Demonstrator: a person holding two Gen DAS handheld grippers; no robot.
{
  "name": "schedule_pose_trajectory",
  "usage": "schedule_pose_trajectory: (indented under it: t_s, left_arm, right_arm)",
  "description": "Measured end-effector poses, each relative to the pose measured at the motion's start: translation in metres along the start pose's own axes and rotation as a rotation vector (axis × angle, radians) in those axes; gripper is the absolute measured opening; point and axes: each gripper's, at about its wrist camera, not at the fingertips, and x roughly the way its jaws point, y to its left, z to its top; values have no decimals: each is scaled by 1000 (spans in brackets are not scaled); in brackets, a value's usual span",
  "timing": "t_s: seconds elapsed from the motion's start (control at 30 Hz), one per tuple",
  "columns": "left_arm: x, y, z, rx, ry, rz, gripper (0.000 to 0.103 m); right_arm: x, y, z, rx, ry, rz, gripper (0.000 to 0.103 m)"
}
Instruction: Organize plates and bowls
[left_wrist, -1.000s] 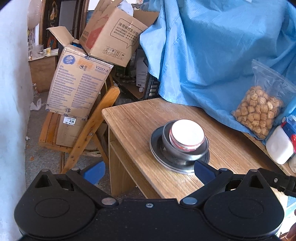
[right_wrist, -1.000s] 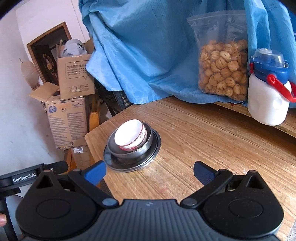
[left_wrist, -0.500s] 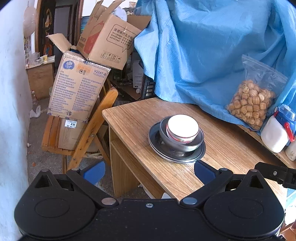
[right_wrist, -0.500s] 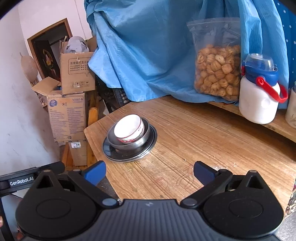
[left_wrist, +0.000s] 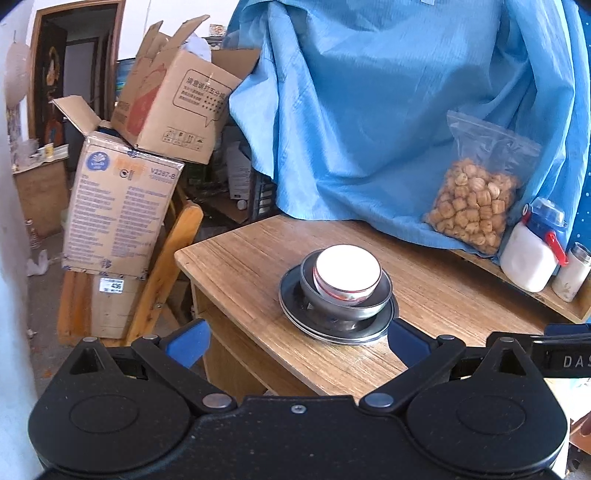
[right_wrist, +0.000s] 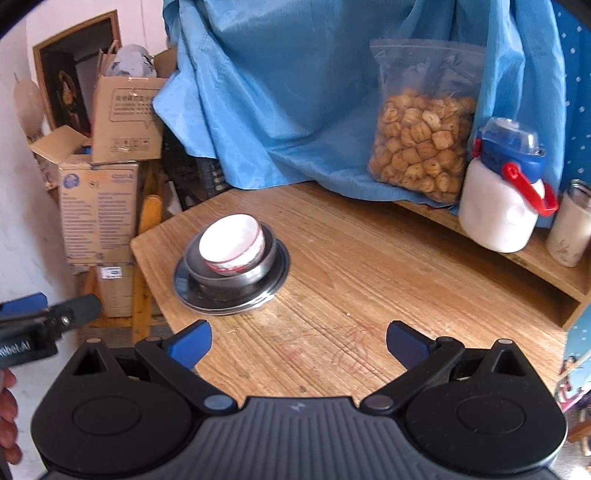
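A: Where's the stack rn?

B: On the wooden bench (left_wrist: 436, 291), near its left front corner. Metal plate (left_wrist: 334, 326) at the bottom, steel bowl (left_wrist: 345, 301) sitting in it, white bowl w/ red band (left_wrist: 347, 271) nested inside that, tilted a bit.

A: Same from the right cam?

B: Yep. Metal plate (right_wrist: 232, 280) flat on the bench (right_wrist: 388, 266), steel bowl (right_wrist: 231, 267) on it, white bowl (right_wrist: 232, 243) on top, leaning w/ its mouth toward the cam.

A: Grippers?

B: Left gripper (left_wrist: 295, 341) has its jaws spread wide, nothing btwn the blue pads; it's short of the plate, off the bench's front edge. Right gripper (right_wrist: 297, 345) likewise spread, holding nothing, over the bench's near part, the plate ahead and to its left. Neither touches the stack.

A: Other stuff around the plate?

B: Behind it a blue tarp (left_wrist: 388, 110) draped down to the bench. To the plate's right, on a raised ledge, a clear bag of snacks (right_wrist: 421, 144) leaning on the tarp, then a white bottle w/ blue cap (right_wrist: 498, 199), then part of a pale jar (right_wrist: 569, 229) at the frame edge. To the plate's left, off the bench, stacked cardboard boxes (left_wrist: 122, 206) and a wooden folding chair (left_wrist: 166, 266).
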Motion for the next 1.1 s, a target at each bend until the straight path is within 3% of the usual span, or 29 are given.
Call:
schedule_pose_trajectory:
  t_s: [0.2,0.33,0.8,1.1]
  left_arm:
    - [9,15,-8,27,23,-38,102]
    - [3,23,-8,-7,26,-107,102]
    - [-14,7,-28,39,55,-87,102]
    - [-26,-5,-39,55,51,-33,102]
  right_arm:
    - [-8,3,-12,3,4,-74,103]
    - [-16,5,-16,-21,-34,-81,103]
    - [-40,-12,-28,-32,-43,-40,103]
    - [-40,-15,-40,-18,-29,17,103]
